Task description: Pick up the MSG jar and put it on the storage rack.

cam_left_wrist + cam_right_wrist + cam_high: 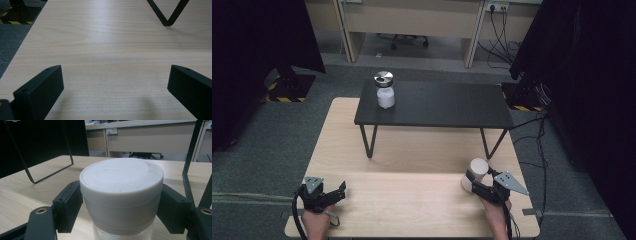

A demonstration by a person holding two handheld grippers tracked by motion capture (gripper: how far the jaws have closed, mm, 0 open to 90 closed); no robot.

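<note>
White-lidded jar (121,195) between right gripper (121,207) fingers, black shelf (434,105) behind

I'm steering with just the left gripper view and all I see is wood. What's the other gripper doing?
Observer: The right gripper is at the wooden table's near right side, with its jaws against both sides of a white-lidded jar.
Operator: Are there any more jars?
Observer: Yes, a silver-lidded jar stands at the left end of the black shelf.
</note>
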